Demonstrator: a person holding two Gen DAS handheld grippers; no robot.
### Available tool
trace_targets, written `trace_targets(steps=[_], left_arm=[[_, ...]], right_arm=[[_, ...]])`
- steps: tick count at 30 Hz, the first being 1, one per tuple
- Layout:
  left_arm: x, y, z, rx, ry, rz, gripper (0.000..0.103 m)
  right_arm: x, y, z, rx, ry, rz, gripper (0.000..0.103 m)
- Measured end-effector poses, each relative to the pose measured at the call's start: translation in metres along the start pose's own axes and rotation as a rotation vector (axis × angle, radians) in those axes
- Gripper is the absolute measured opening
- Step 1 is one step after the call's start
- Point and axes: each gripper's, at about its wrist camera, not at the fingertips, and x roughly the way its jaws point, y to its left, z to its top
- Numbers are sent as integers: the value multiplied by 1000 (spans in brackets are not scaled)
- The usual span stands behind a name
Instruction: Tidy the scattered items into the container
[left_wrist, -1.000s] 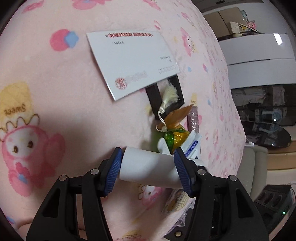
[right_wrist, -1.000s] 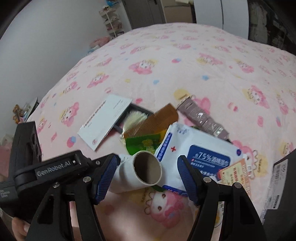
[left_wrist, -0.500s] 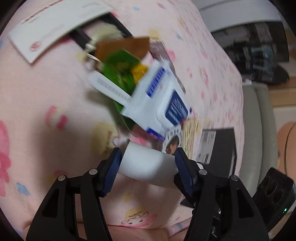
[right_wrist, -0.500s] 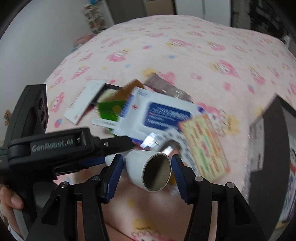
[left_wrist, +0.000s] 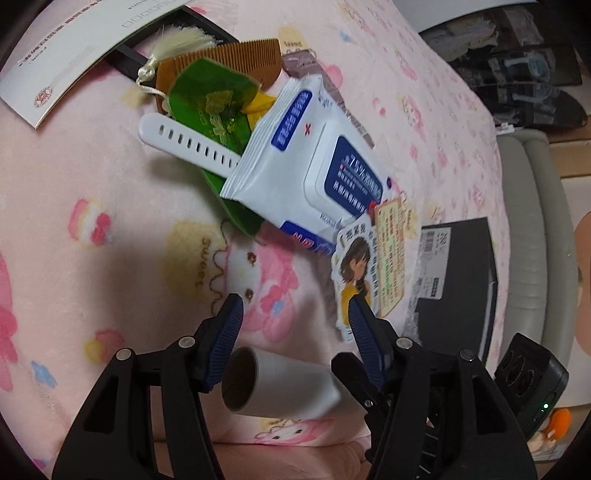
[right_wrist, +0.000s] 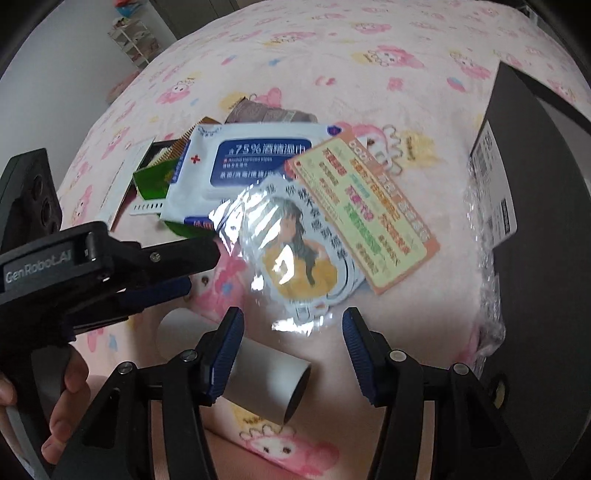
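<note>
A white cardboard tube (left_wrist: 280, 384) lies on the pink blanket just below my left gripper (left_wrist: 295, 317), which is open and not holding it. The tube also shows in the right wrist view (right_wrist: 266, 380), beside the left finger of my open, empty right gripper (right_wrist: 291, 332). Ahead lies a pile: a white wet-wipe pack (left_wrist: 310, 166), a green packet (left_wrist: 214, 99), a white strap (left_wrist: 188, 144), a brown comb (left_wrist: 243, 55), a cartoon sticker (right_wrist: 295, 258) and an orange-green card (right_wrist: 365, 206). The black box container (right_wrist: 535, 229) stands at the right.
A white envelope (left_wrist: 74, 55) lies over a flat black item at the far left. A brown tube packet (right_wrist: 269, 112) lies behind the wipes. The left gripper's body (right_wrist: 92, 266) crosses the right wrist view. Furniture stands past the bed edge (left_wrist: 535, 92).
My left gripper carried the tube from the pile toward the near bed edge and the black box, then opened; the tube now lies loose on the blanket. The right gripper followed to the right.
</note>
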Motion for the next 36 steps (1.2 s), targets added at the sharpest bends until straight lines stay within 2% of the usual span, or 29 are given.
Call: trace_targets(steps=[2, 6, 12, 18, 20, 22, 26, 33, 36], left_arm=[[-6, 1, -3, -3, -11, 35, 60], [-10, 0, -14, -13, 33, 27, 60], [-23, -10, -33, 52, 60, 123, 61], [-12, -11, -42, 108, 214, 181, 62], [-8, -13, -44, 132, 243, 236, 62], [-2, -10, -45, 129, 278, 260, 62], [6, -7, -47, 86, 330, 223, 62], [8, -14, -57, 76, 305, 159, 60], [12, -25, -63, 116, 294, 148, 61]], right_arm=[[-1, -3, -8, 13, 22, 2, 55], [-8, -7, -23, 25, 42, 33, 55], [-11, -3, -41, 21, 67, 38, 55], [-17, -8, -59, 16, 103, 40, 60], [-15, -12, -64, 32, 123, 63, 60], [-13, -14, -69, 44, 141, 103, 60], [-11, -16, -75, 60, 167, 151, 60], [-19, -28, -82, 77, 170, 150, 60], [-15, -30, -85, 107, 204, 262, 60]])
